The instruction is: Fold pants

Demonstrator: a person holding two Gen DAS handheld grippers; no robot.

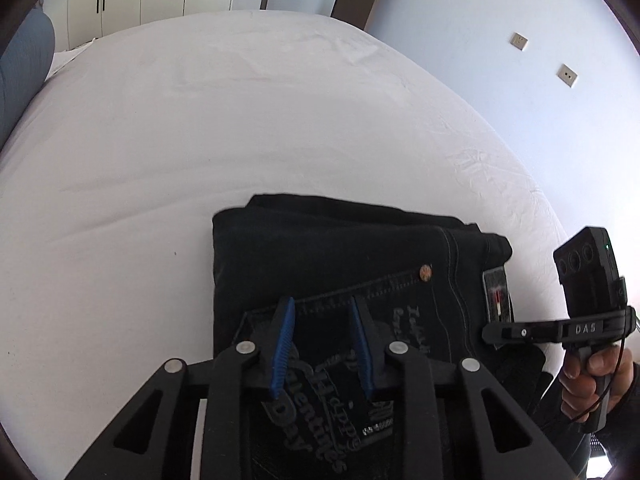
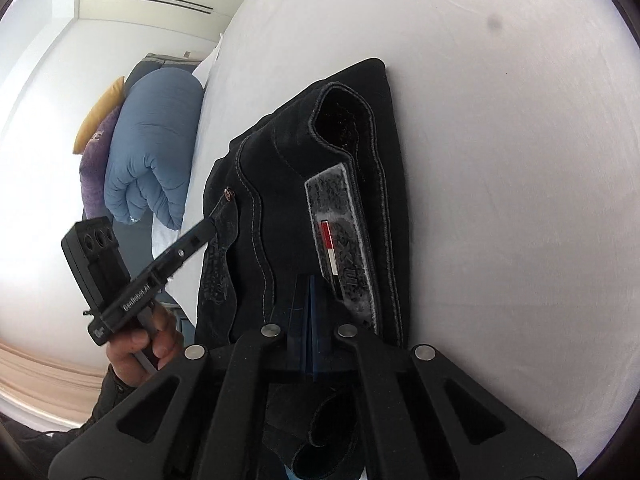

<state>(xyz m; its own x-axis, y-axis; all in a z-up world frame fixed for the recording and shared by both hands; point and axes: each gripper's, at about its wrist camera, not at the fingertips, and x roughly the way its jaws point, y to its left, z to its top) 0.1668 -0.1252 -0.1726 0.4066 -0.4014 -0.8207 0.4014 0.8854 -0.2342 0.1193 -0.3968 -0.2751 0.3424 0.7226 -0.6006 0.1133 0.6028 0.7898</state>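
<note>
Well, in the left wrist view the black pants [image 1: 340, 264] lie folded in a compact stack on the white bed [image 1: 200, 140], at about six o'clock of the mattress. The left gripper [image 1: 322, 312] hovers over the back pocket, jaws narrowly apart, holding nothing. From the right wrist view, the right gripper [image 2: 310, 292] is pressed closed beside the waistband patch [image 2: 340, 236], with a blue pillow [image 2: 152, 152] at nine o'clock.
</note>
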